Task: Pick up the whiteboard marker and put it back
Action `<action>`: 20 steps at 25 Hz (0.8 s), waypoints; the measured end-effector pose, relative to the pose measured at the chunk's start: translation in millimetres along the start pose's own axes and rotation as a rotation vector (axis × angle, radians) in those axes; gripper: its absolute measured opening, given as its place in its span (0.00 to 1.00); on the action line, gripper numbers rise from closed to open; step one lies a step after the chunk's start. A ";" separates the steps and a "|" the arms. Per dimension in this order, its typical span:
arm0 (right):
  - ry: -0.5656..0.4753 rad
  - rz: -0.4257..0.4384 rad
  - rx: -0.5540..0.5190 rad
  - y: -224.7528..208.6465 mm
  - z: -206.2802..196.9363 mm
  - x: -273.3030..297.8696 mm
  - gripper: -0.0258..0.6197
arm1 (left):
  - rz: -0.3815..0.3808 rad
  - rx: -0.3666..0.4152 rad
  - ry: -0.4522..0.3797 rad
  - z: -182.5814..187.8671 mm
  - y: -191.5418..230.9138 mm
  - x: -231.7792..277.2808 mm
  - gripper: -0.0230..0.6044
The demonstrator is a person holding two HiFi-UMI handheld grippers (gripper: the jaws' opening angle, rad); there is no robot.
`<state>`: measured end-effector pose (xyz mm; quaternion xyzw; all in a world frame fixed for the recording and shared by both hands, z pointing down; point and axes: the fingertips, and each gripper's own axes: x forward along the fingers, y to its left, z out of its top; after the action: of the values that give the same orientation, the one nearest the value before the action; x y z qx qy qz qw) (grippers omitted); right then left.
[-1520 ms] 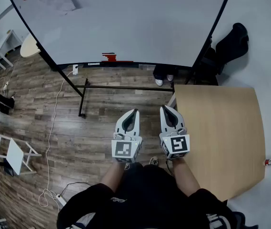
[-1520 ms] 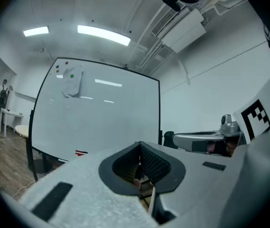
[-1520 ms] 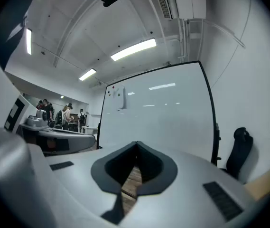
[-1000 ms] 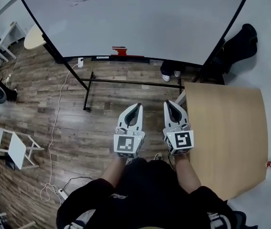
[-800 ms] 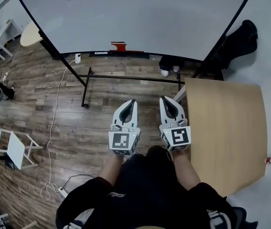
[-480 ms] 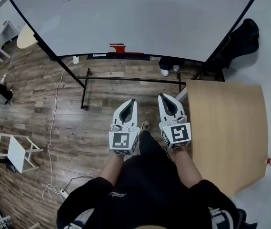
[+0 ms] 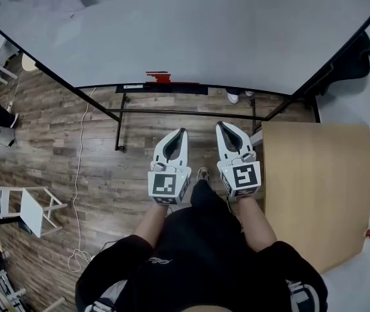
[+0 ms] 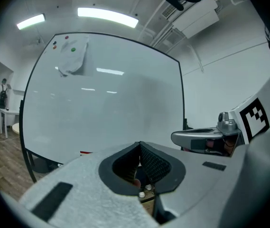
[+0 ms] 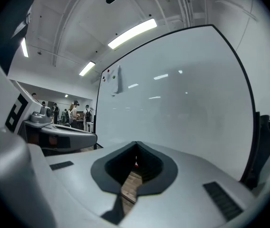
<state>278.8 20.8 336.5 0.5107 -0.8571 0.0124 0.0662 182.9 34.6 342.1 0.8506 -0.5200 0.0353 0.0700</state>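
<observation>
Whiteboard (image 7: 204,31), small red marker-like piece (image 7: 158,77) on its ledge (image 7: 188,88); left gripper (image 7: 182,131) and right gripper (image 7: 221,125) fingers closed, empty.

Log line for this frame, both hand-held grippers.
left hand-held gripper: shut, empty | right hand-held gripper: shut, empty | both facing whiteboard | red item on tray | nothing picked yet

Bright, even light is given by ceiling strip lights (image 8: 107,17), which are mirrored as pale streaks on the whiteboard (image 8: 106,103). Only faint shadows are cast on the wooden floor (image 7: 93,148). Straight edges are bent by heavy fisheye distortion, and both gripper views are framed by dark corners. The left claw (image 8: 139,145) and right claw (image 9: 135,145) are rendered soft, close to the lens.
</observation>
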 end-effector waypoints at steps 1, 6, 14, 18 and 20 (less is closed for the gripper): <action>0.008 0.008 -0.001 -6.0 -2.8 9.1 0.04 | 0.002 -0.003 0.008 -2.4 2.5 11.0 0.04; 0.045 0.073 -0.001 -24.3 -13.0 54.9 0.04 | 0.036 -0.006 0.047 -6.5 19.0 49.7 0.04; 0.102 0.226 -0.075 -4.1 -24.4 116.9 0.04 | 0.162 -0.016 0.091 -17.6 69.7 61.1 0.04; 0.131 0.313 -0.129 24.6 -26.6 147.1 0.04 | 0.235 -0.039 0.101 -22.2 104.1 53.4 0.04; 0.139 0.343 -0.152 39.5 -27.2 161.4 0.04 | 0.265 -0.048 0.096 -24.2 122.6 49.2 0.04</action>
<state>171.1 -99.0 385.6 0.3487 -0.9234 -0.0061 0.1603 96.6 -60.1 382.7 0.7699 -0.6245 0.0725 0.1097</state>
